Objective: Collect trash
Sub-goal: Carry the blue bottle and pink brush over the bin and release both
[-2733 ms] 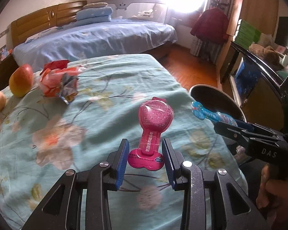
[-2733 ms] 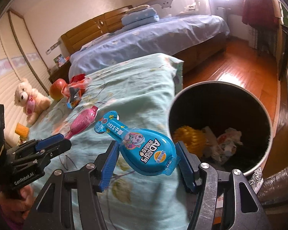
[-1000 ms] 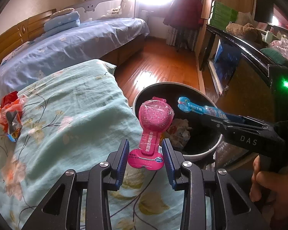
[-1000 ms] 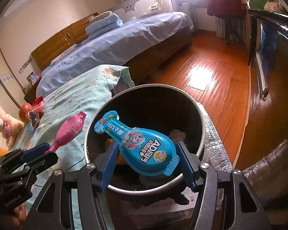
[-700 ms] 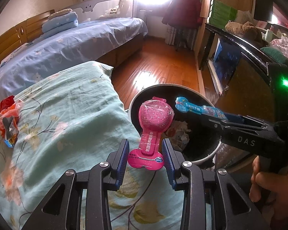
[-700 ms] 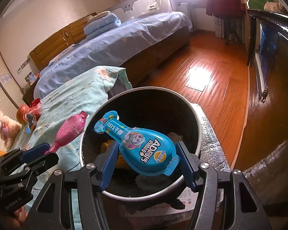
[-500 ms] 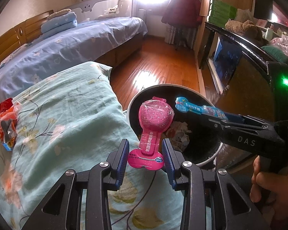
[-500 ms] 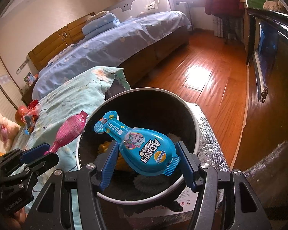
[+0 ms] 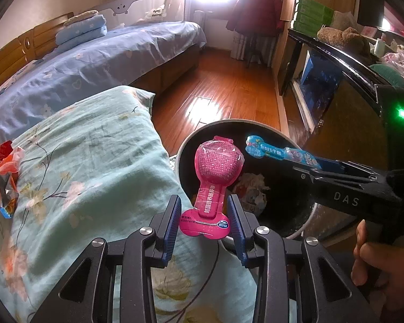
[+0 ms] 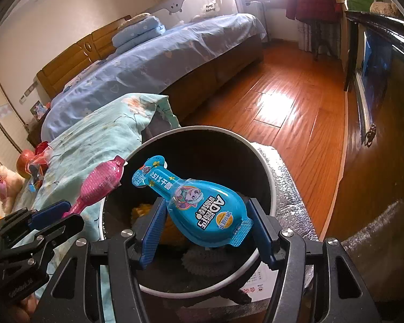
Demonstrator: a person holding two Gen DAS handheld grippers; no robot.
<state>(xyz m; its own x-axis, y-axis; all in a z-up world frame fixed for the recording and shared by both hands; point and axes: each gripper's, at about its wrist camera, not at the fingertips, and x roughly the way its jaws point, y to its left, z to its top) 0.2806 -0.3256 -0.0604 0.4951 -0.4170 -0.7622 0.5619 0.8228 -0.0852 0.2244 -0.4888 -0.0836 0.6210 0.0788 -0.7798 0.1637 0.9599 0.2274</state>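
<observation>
**Two snack packs held at the bin**

The pink pack (image 9: 215, 185) stands upright in the left tongs (image 9: 205, 220), whose blue pads are clamped on its flat lower end; its bulbous top rises in front of the near-left rim of the trash bin (image 9: 183, 148). In the right wrist view the same pink pack (image 10: 99, 185) leans toward the bin's left edge, above the floral bedspread, with the left tongs (image 10: 51, 215) below it.

The blue pack (image 10: 202, 210) is gripped at its wide end by the right tongs (image 10: 204, 231), pads pressed on both sides, and its narrow neck points up and left over the open mouth of the trash bin (image 10: 266, 177). From the left wrist view the blue pack (image 9: 277, 152) sticks out of the right tongs (image 9: 320, 165) above the bin's interior.

Inside the bin lie crumpled paper (image 9: 251, 191) and something yellow (image 10: 142, 210), possibly a ball, though it is mostly hidden behind the tongs.

The bin sits on the wooden floor (image 10: 296, 113) just beside the bed with the teal floral bedspread (image 9: 89, 167). Farther up that bedspread lie a red crumpled wrapper (image 9: 4, 172) and, in the right wrist view, a red apple (image 10: 23, 162) and a teddy bear (image 10: 0, 183). A second bed with a blue cover (image 9: 99, 64) stands behind.
</observation>
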